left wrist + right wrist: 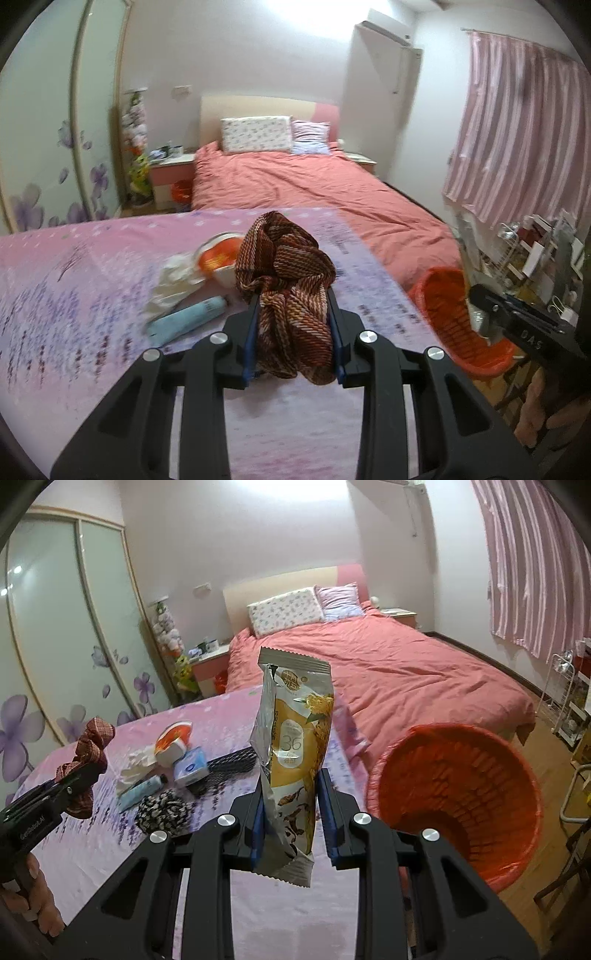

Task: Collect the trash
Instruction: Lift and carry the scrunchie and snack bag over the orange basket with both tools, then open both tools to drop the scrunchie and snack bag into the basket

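Note:
My left gripper (293, 295) is shut on a brown patterned scrunchie (286, 273), lifted above the pink cloth-covered table (74, 295). From the right wrist view the same scrunchie (86, 753) hangs in the left gripper (79, 775) at the left edge. My right gripper (290, 782) is shut on a silver and yellow snack wrapper (291, 749), held upright above the table's right side. An orange trash bin (458, 794) stands on the floor just right of the wrapper; its rim (454, 317) also shows in the left wrist view, beside the right gripper's body (517, 321).
On the table lie crumpled white tissue (135, 766), a blue tube (142, 788), an orange-lidded cup (171, 744), a tissue pack (192, 768), a black-and-white scrunchie (162, 810) and a black mesh tray (232, 762). Behind is a bed (388, 672); a shelf rack (569, 701) stands right.

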### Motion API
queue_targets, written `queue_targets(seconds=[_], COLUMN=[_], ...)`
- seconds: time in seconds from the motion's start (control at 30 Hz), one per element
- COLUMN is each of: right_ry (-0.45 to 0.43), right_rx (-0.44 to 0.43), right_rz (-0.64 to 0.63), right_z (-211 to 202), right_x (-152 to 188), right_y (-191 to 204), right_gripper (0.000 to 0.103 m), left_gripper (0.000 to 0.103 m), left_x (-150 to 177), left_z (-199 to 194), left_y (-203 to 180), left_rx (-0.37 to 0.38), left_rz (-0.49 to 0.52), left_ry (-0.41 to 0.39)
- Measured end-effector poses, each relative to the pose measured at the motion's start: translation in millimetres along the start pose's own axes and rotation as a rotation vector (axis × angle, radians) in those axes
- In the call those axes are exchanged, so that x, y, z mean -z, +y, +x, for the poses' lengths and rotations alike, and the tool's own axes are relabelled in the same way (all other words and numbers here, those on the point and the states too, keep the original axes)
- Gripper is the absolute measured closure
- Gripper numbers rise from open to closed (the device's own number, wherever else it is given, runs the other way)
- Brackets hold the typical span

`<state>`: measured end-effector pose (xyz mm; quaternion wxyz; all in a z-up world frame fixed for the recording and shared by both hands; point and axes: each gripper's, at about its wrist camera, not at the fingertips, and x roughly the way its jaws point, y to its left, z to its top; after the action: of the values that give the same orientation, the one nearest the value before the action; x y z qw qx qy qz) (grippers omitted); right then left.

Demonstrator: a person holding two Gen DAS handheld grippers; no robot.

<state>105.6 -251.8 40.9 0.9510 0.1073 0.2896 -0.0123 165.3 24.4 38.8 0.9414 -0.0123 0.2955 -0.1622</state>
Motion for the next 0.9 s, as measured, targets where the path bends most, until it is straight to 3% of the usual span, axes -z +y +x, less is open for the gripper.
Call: queue_targets(seconds=[0.9], right_ry=[-0.055], right_rx=[0.144], right_rz=[0.188], right_z=[1.5], right_x=[1.1], right_y=[-124.2], right_gripper=[0.077], left_gripper=[0.070], left_x=[-3.0], left_z=[75.5], left_y=[-180.6], left_rx=[0.322], left_rz=[0.194], left_ry=[0.051])
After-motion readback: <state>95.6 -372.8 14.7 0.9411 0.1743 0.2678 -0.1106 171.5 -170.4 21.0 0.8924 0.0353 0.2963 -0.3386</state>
